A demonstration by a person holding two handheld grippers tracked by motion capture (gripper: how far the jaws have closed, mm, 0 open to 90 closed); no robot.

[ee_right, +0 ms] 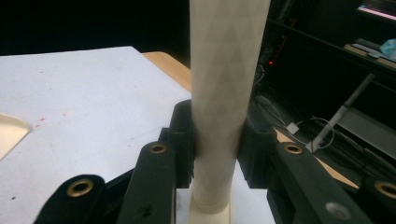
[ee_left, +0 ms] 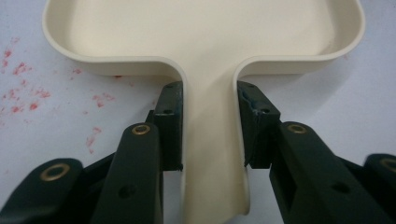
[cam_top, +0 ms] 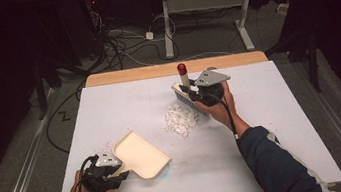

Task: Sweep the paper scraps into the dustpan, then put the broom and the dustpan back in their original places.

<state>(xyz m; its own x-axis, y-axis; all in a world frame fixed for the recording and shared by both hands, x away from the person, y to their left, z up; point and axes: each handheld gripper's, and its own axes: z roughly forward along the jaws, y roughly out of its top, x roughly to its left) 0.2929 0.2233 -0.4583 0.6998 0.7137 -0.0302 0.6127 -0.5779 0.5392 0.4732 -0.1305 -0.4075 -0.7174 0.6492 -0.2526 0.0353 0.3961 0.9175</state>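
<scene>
A cream dustpan (cam_top: 140, 155) lies flat on the white table, and my left gripper (cam_top: 118, 172) is shut on its handle at the near left. In the left gripper view both pads press the dustpan handle (ee_left: 211, 140) from either side. A small brush (cam_top: 184, 93) with a cream handle and red tip stands upright at the back of the table; my right gripper (cam_top: 192, 93) is shut on its handle (ee_right: 224, 93). A heap of white paper scraps (cam_top: 180, 120) lies just in front of the brush, between brush and dustpan.
The white table sheet (cam_top: 274, 127) has bare room at the right and far left. Faint red specks (ee_left: 28, 93) mark the surface beside the dustpan. Beyond the wooden back edge (cam_top: 145, 73) are floor cables and a desk frame (cam_top: 243, 20).
</scene>
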